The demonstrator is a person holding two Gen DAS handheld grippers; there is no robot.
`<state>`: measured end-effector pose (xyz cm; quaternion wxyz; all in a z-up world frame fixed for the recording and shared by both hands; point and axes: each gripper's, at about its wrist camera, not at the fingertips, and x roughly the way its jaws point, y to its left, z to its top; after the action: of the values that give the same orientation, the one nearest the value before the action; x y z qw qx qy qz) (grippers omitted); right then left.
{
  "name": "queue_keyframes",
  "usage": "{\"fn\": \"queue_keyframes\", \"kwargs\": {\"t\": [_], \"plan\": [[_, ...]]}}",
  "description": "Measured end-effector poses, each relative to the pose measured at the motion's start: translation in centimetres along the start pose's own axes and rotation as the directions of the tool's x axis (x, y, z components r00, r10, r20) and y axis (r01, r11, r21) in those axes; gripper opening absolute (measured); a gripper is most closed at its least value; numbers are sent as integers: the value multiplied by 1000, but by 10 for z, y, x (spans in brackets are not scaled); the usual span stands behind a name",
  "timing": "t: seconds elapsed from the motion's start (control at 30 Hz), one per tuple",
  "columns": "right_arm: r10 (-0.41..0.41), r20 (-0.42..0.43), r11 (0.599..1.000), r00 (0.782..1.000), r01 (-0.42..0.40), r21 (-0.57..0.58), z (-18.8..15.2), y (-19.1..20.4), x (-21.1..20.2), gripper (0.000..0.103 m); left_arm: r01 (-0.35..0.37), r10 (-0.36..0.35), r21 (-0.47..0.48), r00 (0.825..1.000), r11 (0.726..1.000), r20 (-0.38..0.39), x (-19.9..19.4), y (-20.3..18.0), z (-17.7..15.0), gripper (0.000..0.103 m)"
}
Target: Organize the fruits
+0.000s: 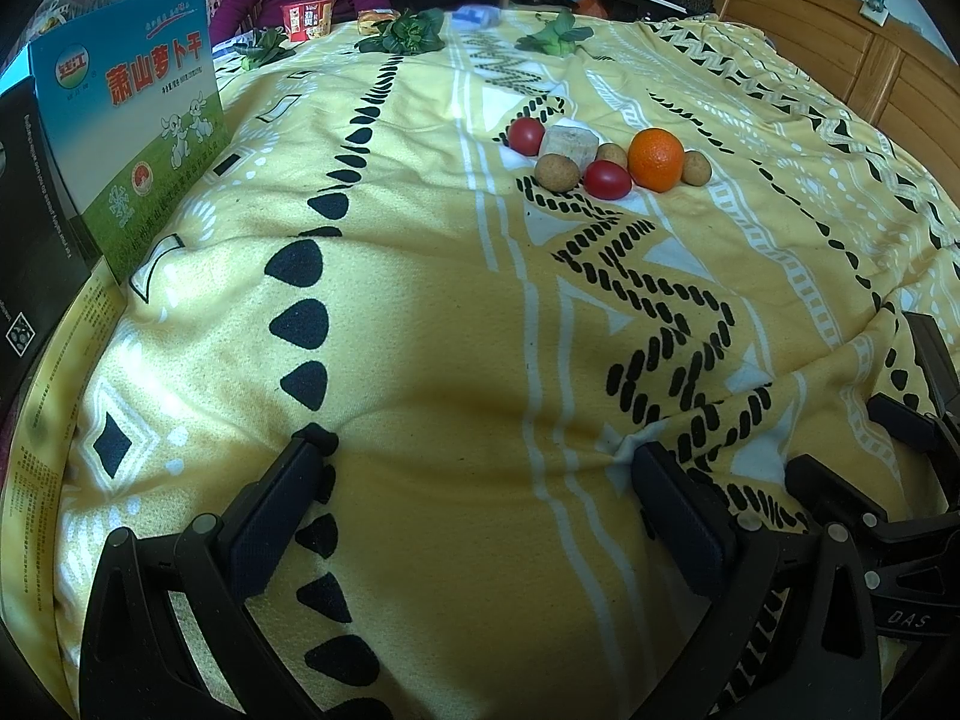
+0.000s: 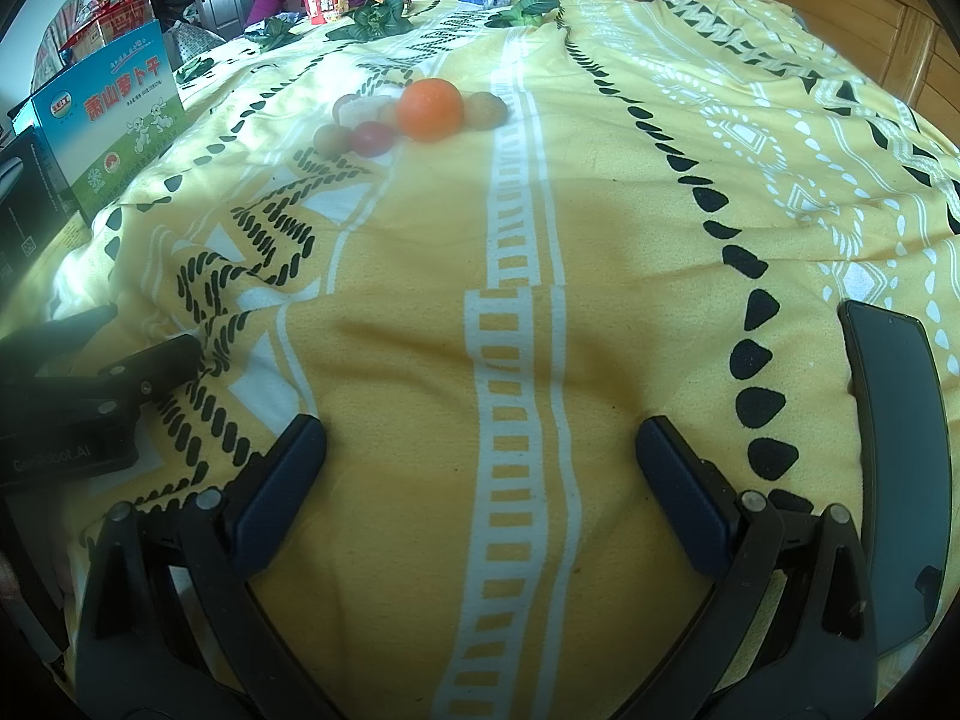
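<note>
Fruit cluster [image 1: 606, 159] mid-blanket [image 1: 420, 330], box [image 1: 129, 120] left, greens [image 1: 408, 33] behind.

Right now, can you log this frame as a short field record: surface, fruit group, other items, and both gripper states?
surface: yellow patterned blanket
fruit group: orange, two red tomatoes, three small brown fruits, pale cut chunk, clustered together
other items: blue-green box at left, leafy greens at far edge
left gripper: open, empty
right gripper: open, empty
</note>
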<state>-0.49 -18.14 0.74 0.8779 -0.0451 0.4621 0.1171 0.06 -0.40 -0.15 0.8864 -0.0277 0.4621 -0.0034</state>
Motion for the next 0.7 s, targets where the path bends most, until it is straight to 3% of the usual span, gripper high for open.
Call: {"fn": "queue_keyframes", "kwargs": {"t": [0.7], "plan": [[1,-18,1000,1000,-1,-17,8,2,7,103,-10,10,4,1000,1000,-6,0,-2,1,103]]}}
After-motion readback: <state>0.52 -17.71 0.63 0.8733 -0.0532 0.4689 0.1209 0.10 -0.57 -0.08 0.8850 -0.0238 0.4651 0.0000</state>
